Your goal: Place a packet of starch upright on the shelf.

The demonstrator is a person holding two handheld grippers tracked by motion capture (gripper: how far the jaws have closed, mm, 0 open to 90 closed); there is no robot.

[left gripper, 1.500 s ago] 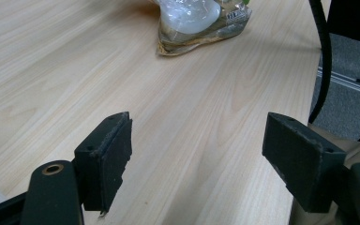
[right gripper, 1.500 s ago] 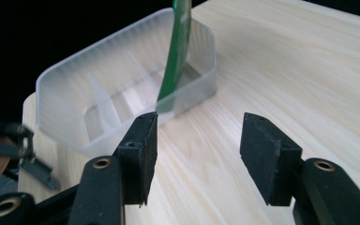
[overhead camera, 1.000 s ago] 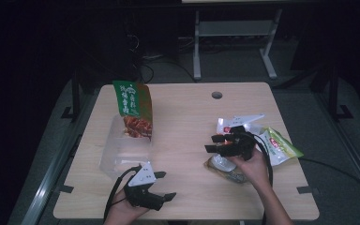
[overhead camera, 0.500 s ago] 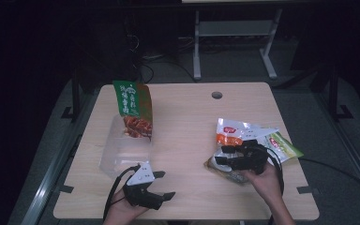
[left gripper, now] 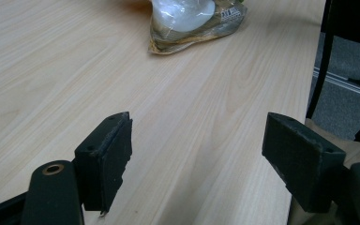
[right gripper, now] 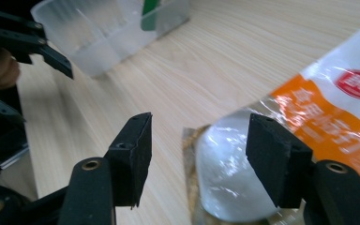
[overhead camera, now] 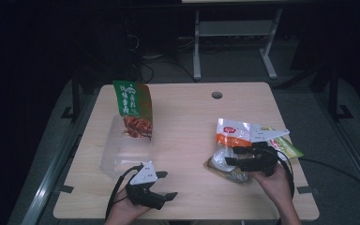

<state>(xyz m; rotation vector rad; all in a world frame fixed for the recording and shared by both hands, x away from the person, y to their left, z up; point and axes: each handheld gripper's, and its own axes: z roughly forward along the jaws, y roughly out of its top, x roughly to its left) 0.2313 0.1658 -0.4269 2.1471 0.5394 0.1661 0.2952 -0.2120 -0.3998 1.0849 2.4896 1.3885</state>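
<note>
My right gripper (overhead camera: pixel 229 161) (right gripper: pixel 199 150) stands open at the table's right. It hovers low over a brownish packet with a clear window (overhead camera: pixel 222 169) (right gripper: pixel 229 187), and its right jaw is over the packet's edge. An orange and white snack bag (overhead camera: pixel 234 131) (right gripper: pixel 337 112) lies just behind that packet. My left gripper (overhead camera: pixel 165 184) (left gripper: pixel 197 154) is open near the front edge, with only bare wood between its jaws. The brownish packet (left gripper: pixel 192 23) lies far ahead of the left gripper. A clear plastic container (overhead camera: pixel 117 157) (right gripper: pixel 108 28) at the left holds an upright green and red snack bag (overhead camera: pixel 133 108).
A green packet (overhead camera: pixel 288 147) lies at the right, beside the orange bag. The wooden table (overhead camera: pixel 192 117) has a round cable hole (overhead camera: pixel 217 95) near its far edge. Beyond the table are a dark floor and a desk frame.
My right gripper has come down and nearer, from over the orange bag to the brownish packet. The orange bag now lies uncovered. The left gripper has stayed put.
</note>
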